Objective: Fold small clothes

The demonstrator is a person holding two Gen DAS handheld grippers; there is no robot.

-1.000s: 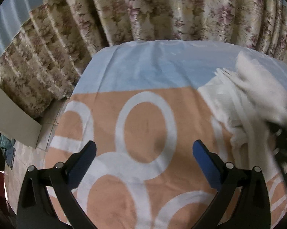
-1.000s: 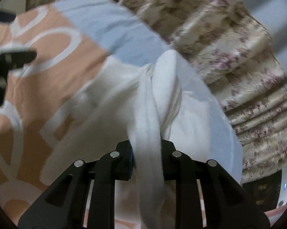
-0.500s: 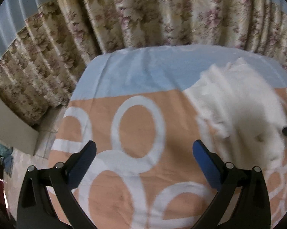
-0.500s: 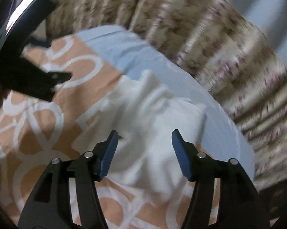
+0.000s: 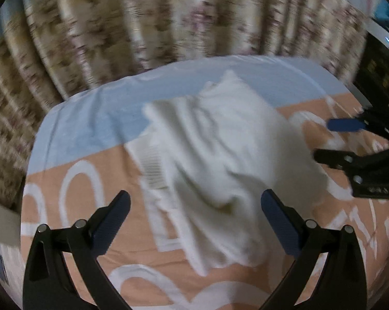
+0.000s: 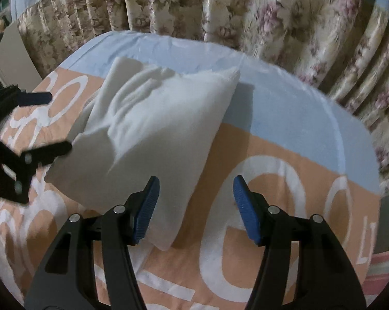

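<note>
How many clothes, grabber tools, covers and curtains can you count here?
Crumpled white cloth garment: 1
Black two-finger grippers with blue pads: 2, left gripper and right gripper
Orange and light blue table cover with white rings: 1
Beige floral curtain: 1
Total: 5

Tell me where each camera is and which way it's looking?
Left wrist: on the left gripper, looking forward over the white garment toward the floral curtain; its own open fingers show, and the right gripper at the right edge.
Right wrist: on the right gripper, same direction; its open fingers show, the left gripper at the left edge.
Shared: garment, patterned cloth, curtain.
</note>
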